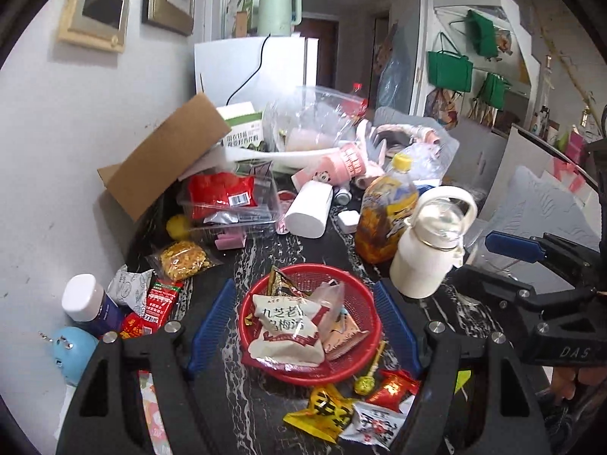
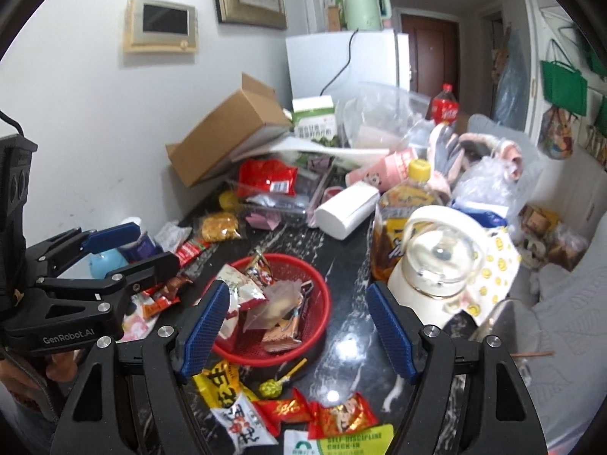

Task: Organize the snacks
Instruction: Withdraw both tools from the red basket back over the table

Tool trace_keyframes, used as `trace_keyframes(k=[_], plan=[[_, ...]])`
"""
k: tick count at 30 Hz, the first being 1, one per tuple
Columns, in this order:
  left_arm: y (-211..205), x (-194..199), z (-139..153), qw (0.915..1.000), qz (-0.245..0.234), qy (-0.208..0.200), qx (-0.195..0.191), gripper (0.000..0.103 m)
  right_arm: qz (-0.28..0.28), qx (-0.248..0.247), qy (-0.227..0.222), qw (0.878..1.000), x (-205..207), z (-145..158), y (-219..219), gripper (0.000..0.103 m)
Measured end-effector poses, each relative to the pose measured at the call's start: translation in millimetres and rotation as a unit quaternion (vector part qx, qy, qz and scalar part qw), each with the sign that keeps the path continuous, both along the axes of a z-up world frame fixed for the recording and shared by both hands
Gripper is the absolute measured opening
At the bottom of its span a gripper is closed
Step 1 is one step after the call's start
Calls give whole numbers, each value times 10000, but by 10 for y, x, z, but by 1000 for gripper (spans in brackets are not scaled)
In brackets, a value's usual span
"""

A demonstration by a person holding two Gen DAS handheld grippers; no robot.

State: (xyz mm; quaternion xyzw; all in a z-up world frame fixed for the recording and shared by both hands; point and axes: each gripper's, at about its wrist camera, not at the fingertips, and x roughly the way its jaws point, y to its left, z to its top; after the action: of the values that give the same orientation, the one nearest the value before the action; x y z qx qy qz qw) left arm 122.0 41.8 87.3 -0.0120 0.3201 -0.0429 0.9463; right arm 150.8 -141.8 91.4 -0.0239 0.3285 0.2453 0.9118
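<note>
wrappers lie loose on the dark marble bench (image 1: 265, 261) just this side of the red basket (image 1: 364, 299): a yellow packet (image 1: 322, 413), a red candy (image 1: 392, 386), a white packet with red print (image 1: 373, 426) and a green lollipop (image 1: 365, 383) whose stick touches the basket's near rim. inside the basket sit a white plum-drink sachet (image 1: 284, 331) and a few smaller packets. left of the basket lie red sachets (image 1: 159, 303) and a clear bag of yellow crisps (image 1: 184, 259); right of it stands a white flask (image 1: 428, 250), with a tea bottle (image 1: 387, 212) behind that. beyond the basket, a clear tray holds a red packet (image 1: 222, 195).

judging by this, gathering is partway done: some snacks are in the basket, many are still outside. the next move calls for dropping onto one near packet, likely the yellow one, and pinching it flat without dragging its neighbours.

the left gripper (image 1: 303, 322) hangs above the basket, tilted down, fingers spread with nothing between them. the right gripper (image 2: 299, 330) is tilted down likewise beside the basket's right rim, fingers spread and empty.
</note>
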Motion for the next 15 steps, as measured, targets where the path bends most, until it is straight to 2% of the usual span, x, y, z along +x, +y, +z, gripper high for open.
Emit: trace_keyframes(k=[15], plan=[[-325,-734,198,9985,-389,-381,-29,74,-183,94,-432,9989,-841,229,-328,78]])
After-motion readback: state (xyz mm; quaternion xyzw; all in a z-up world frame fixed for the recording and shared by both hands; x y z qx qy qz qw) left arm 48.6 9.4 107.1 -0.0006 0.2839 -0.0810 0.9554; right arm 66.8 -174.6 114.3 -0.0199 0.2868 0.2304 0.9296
